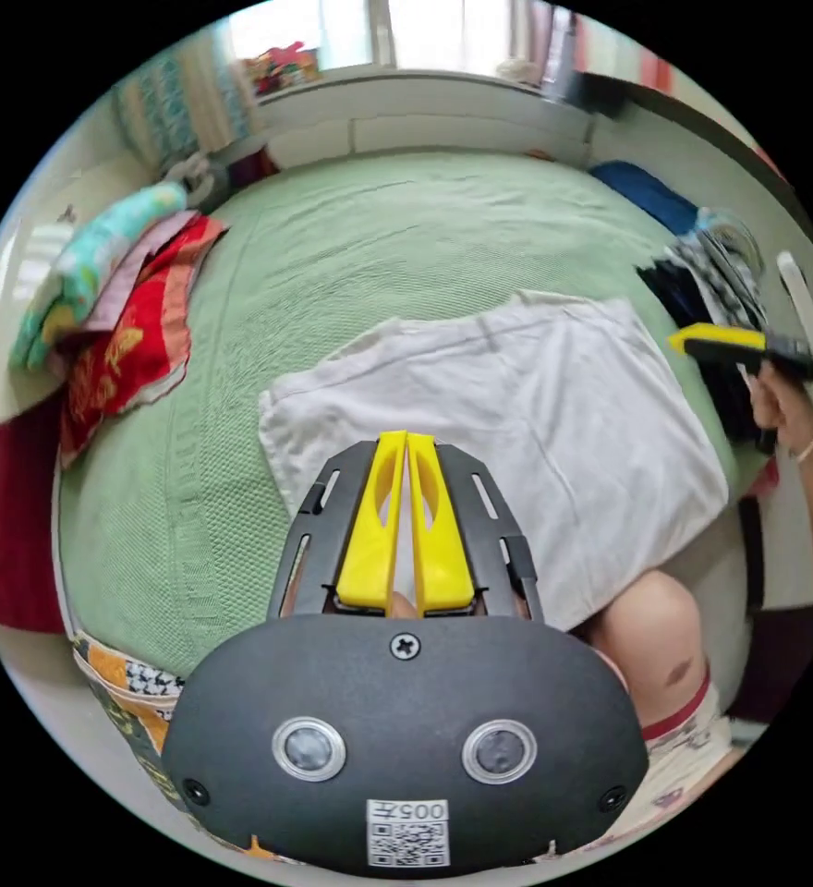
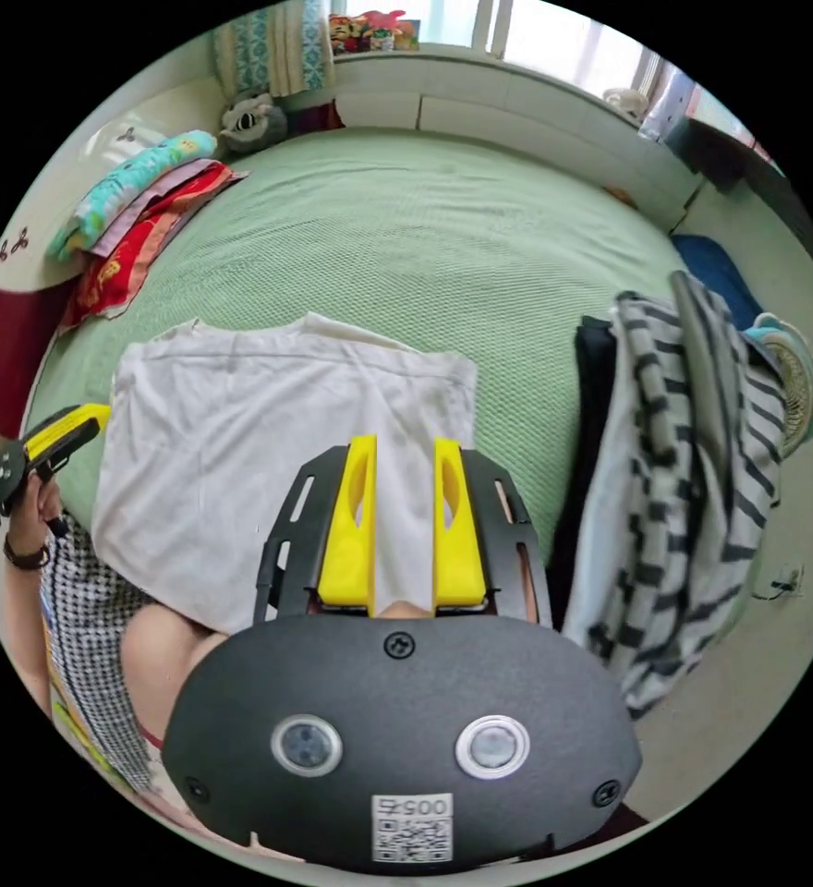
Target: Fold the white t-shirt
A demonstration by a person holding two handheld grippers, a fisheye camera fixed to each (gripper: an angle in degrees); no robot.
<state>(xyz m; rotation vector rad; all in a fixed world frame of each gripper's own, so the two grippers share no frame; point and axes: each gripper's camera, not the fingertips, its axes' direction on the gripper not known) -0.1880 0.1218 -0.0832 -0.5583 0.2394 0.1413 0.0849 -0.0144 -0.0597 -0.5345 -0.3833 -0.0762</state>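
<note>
Green bed (image 1: 406, 240) under windows — folded white t-shirt (image 1: 517, 416) on it; left claw (image 1: 405, 443) closed empty, right claw (image 2: 403, 453) open; striped clothes (image 2: 684, 462) beside.

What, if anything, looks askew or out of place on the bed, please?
The white t-shirt lies folded but overhangs the green bed edge onto the person's knee. A striped garment droops off the bed's side.

the white t-shirt (image 1: 517, 416) is soft matt cloth, the green bedspread (image 1: 379, 240) has rough woven texture, the left gripper (image 1: 405, 517) is smooth plastic.
</note>
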